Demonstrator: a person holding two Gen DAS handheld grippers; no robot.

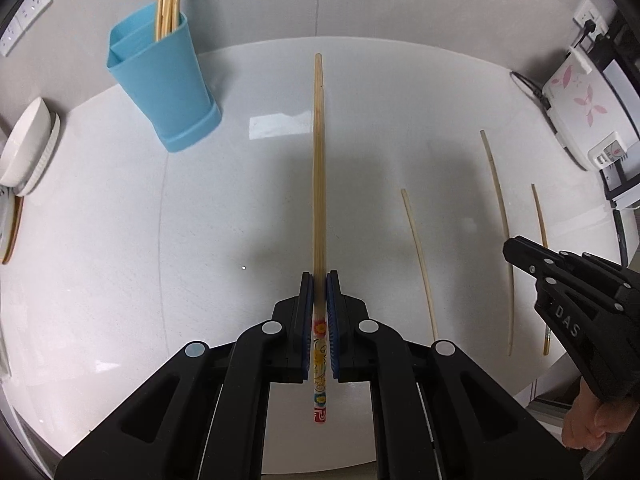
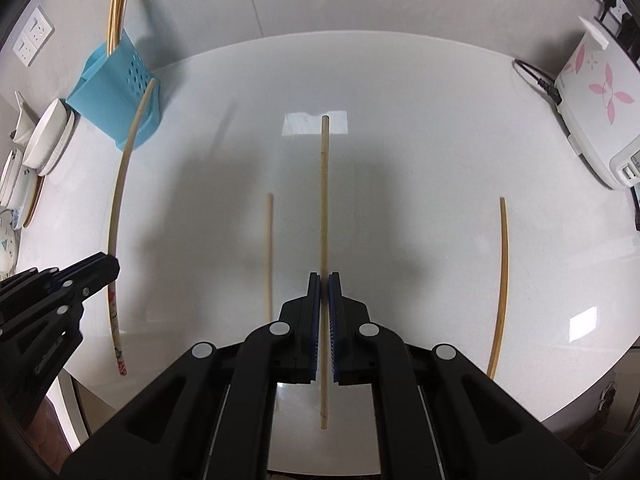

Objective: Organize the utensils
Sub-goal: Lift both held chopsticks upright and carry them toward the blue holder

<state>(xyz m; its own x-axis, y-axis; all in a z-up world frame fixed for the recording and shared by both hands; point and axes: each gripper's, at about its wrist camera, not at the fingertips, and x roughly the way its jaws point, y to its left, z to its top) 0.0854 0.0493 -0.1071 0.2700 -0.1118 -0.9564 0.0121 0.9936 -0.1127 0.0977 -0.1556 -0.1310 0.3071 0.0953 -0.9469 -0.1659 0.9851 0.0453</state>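
My left gripper (image 1: 319, 280) is shut on a wooden chopstick (image 1: 319, 168) with a flower-patterned end, held above the white table and pointing at the far wall. The blue utensil holder (image 1: 160, 88) with several chopsticks in it stands at the far left. My right gripper (image 2: 324, 280) has its jaws nearly closed around a plain chopstick (image 2: 324, 208); whether it lies on the table or is lifted is unclear. Two more chopsticks (image 2: 269, 256) (image 2: 501, 284) lie on the table either side. The left gripper (image 2: 94, 268) with its chopstick (image 2: 124, 168) shows in the right wrist view.
White bowls and plates (image 1: 28, 148) are stacked at the left edge. A white appliance with pink flowers (image 2: 596, 92) and its cord sit at the right. Wall sockets (image 2: 34, 40) are on the left wall. The table's front edge is just below both grippers.
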